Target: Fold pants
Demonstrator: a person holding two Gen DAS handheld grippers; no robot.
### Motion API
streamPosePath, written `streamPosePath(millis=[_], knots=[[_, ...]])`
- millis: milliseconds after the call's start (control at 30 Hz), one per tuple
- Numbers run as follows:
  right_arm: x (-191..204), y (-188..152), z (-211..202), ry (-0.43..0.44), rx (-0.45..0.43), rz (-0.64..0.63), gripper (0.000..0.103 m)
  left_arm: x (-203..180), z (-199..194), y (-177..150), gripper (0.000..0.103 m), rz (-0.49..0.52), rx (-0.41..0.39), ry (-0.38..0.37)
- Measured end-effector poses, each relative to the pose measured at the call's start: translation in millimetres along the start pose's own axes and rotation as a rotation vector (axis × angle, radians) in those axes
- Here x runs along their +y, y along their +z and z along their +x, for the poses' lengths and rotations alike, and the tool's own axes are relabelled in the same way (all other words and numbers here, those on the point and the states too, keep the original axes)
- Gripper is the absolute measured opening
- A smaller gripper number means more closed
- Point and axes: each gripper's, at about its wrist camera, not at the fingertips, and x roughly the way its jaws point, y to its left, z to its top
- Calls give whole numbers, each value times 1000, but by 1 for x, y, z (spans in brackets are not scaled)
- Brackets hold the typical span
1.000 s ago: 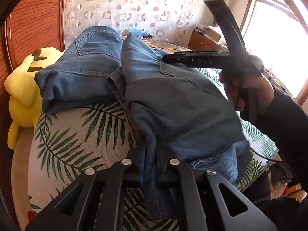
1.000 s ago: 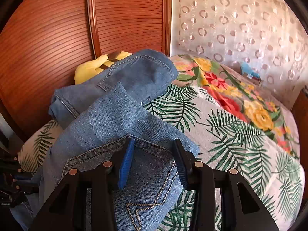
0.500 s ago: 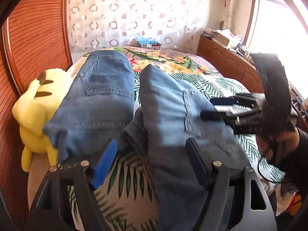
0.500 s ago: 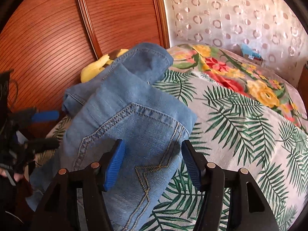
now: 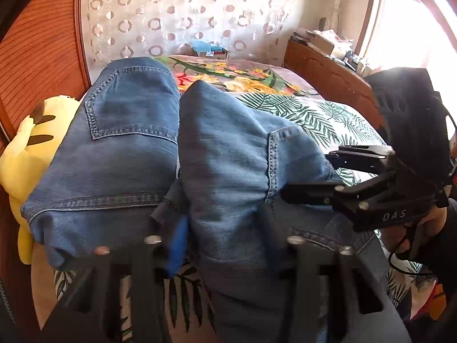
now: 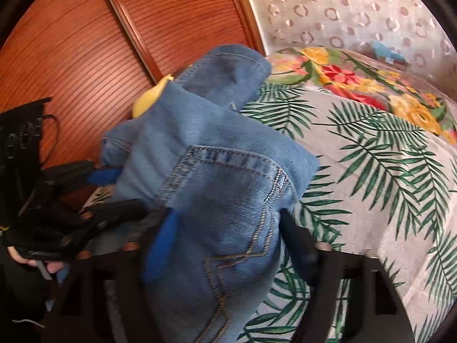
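Both grippers' jaws just closing: left gripper (image 5: 225, 245) & right gripper (image 6: 228, 234) straddle the jeans (image 5: 228, 148) on the bed (image 6: 371, 154), grip unclear; mid-regrasp, next needs firm pinch.

Bed (image 5: 328, 114), leaf-and-flower cover; blue jeans (image 5: 228, 148) heaped on it, yellow plush toy (image 5: 20, 154) beside.

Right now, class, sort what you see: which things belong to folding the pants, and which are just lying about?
Belongs to the job:
- jeans, bunched in two humps on the bed
- left gripper, denim between its jaws
- right gripper, denim between its jaws

Lying about:
- yellow plush toy behind the jeans
- blue item by the far wall
- clutter on the wooden sideboard
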Motion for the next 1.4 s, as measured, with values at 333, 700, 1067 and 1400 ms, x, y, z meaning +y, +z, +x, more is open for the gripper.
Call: streamPosePath(millis=[333,700,1067,1400], knots=[[43,35,-60,-10,-94,-140,18,-6,-44,11,13,-13,-117,-42],[134,109,-116,-66,-214,-366,17,27,-142,55,11,-63,-380,-24],[168,179,-79,149,-295,-353,17,107,-207,93,11,-98,-485,179],[7,175,79,60,-145,-109,20,157,-51,139,11,-93,-198,192]])
